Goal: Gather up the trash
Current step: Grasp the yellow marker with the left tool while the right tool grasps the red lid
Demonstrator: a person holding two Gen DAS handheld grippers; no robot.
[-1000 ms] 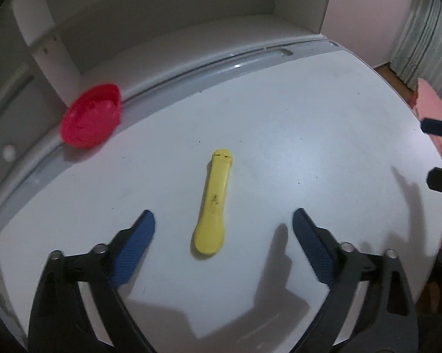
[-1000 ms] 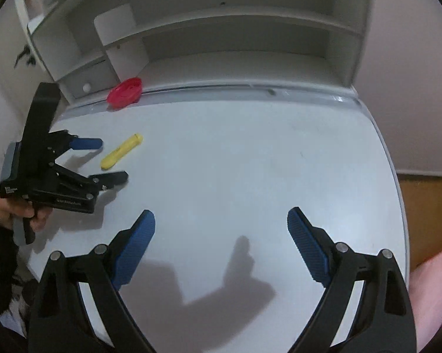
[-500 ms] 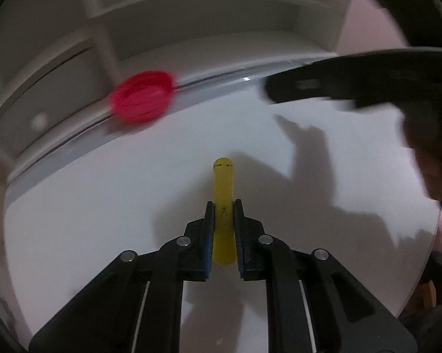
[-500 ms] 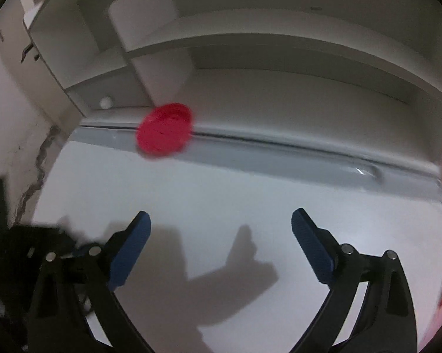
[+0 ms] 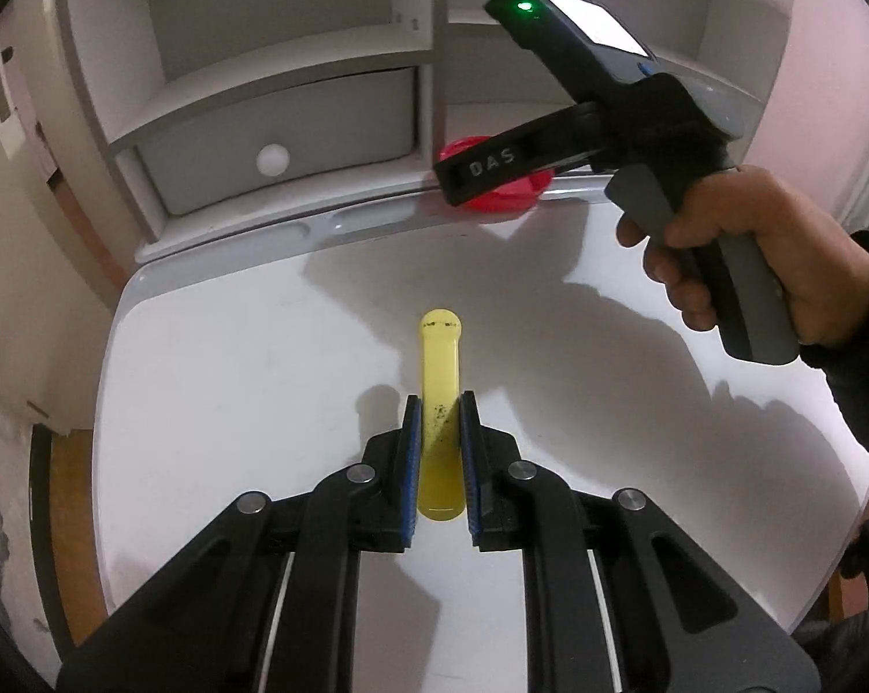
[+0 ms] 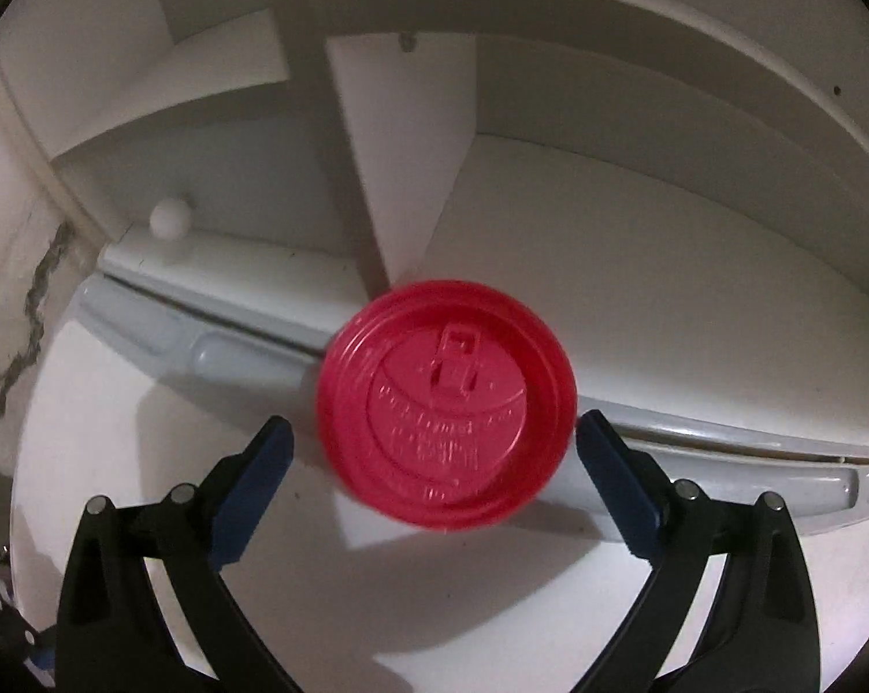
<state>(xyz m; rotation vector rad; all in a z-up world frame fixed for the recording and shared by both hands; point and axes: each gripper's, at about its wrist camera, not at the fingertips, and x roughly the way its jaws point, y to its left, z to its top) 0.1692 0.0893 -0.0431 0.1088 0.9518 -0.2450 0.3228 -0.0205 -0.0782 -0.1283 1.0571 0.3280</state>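
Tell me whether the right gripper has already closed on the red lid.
No: in the right wrist view the right gripper stands wide open, its blue pads apart on either side of the red lid.

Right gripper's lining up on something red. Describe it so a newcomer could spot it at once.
Start at the white desk and go to its back edge, where the shelf unit begins. The red lid leans there below the shelf divider, between the open right gripper fingers. It is the only round red thing; the other trash is a long yellow stick.
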